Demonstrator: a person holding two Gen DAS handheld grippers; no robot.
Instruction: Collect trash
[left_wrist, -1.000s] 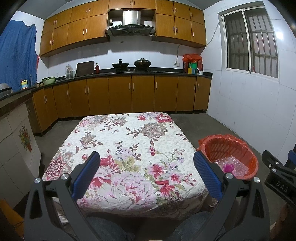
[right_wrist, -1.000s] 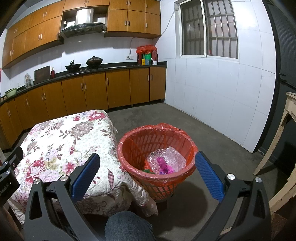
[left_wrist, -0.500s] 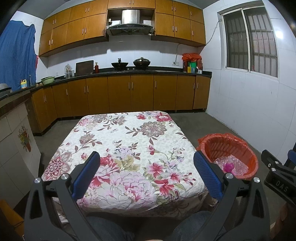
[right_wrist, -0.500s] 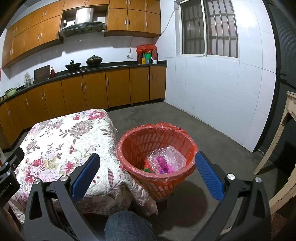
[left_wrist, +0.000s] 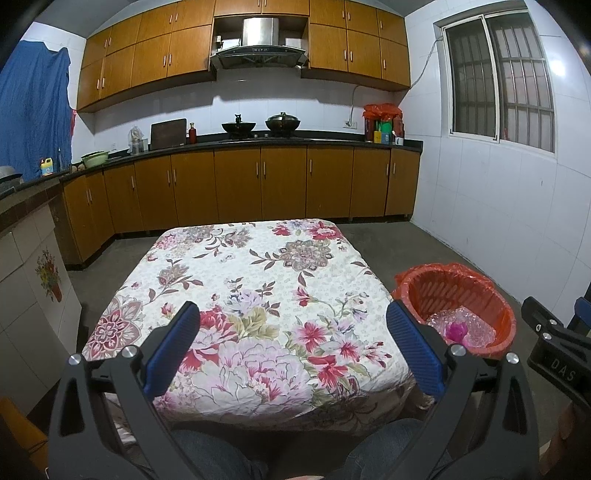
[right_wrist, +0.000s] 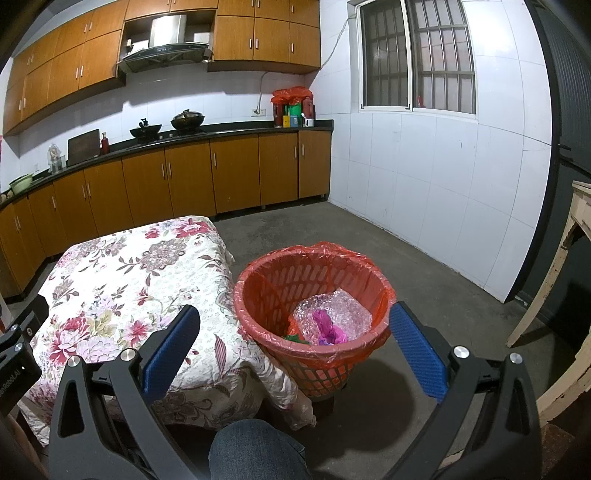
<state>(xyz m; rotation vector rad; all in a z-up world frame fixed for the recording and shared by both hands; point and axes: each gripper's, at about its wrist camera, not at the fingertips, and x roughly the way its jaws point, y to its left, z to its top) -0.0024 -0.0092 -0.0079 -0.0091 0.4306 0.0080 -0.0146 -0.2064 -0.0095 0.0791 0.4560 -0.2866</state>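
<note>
Right wrist view: right gripper (right_wrist: 293, 349) wide open, empty, above the trash basket (right_wrist: 258, 332); a bump could tip it. Left gripper (left_wrist: 293, 349) open too.

tablecloth (left_wrist: 251, 295) — floral pink, cream | basket (right_wrist: 314, 365) — orange | cabinets (left_wrist: 240, 184) — brown

"das" on the right hand-held gripper (left_wrist: 561, 363); "robot.ai" on the left hand-held gripper (right_wrist: 14, 369)

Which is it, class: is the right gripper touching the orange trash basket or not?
Apart. The right wrist view shows the right gripper open and empty, its blue pads nearer the camera than the orange trash basket, not pressing its rim.
</note>
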